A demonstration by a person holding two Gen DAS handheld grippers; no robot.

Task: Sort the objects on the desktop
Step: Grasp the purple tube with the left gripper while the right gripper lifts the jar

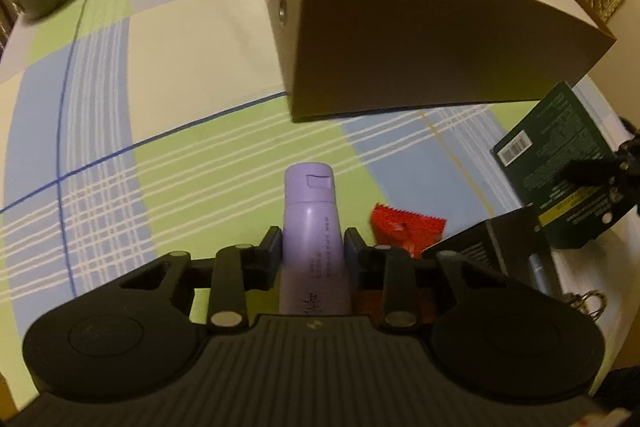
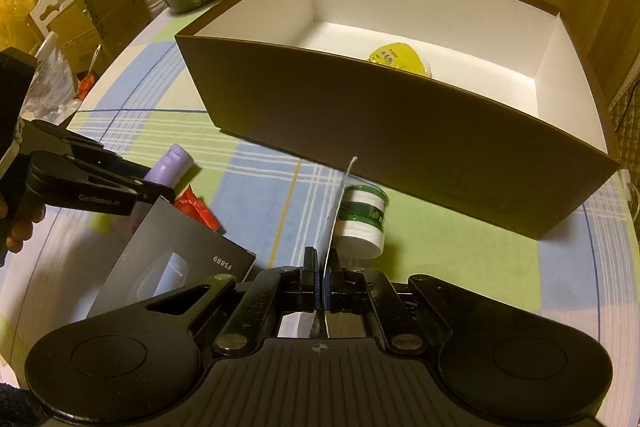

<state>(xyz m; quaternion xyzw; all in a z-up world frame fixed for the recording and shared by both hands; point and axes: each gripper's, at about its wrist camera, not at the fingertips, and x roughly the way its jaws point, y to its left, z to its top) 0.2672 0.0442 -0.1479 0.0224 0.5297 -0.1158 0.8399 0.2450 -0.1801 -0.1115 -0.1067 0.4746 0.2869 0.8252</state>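
Left gripper (image 1: 312,241) clamps a purple tube (image 1: 310,227) just above the checked tablecloth (image 1: 192,59), facing the big brown box (image 2: 400,131) whose white inside holds a yellow packet (image 2: 396,57). Right gripper (image 2: 321,269) pinches a thin dark-green carton (image 1: 560,163) edge-on, beside a green-banded jar (image 2: 362,223), a grey box (image 2: 176,255) and a red sachet (image 1: 404,229).

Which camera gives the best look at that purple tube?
The left wrist view: the purple tube fills its centre, clamped in the left gripper, cap and print visible. The right wrist view shows only its capped end behind that gripper.
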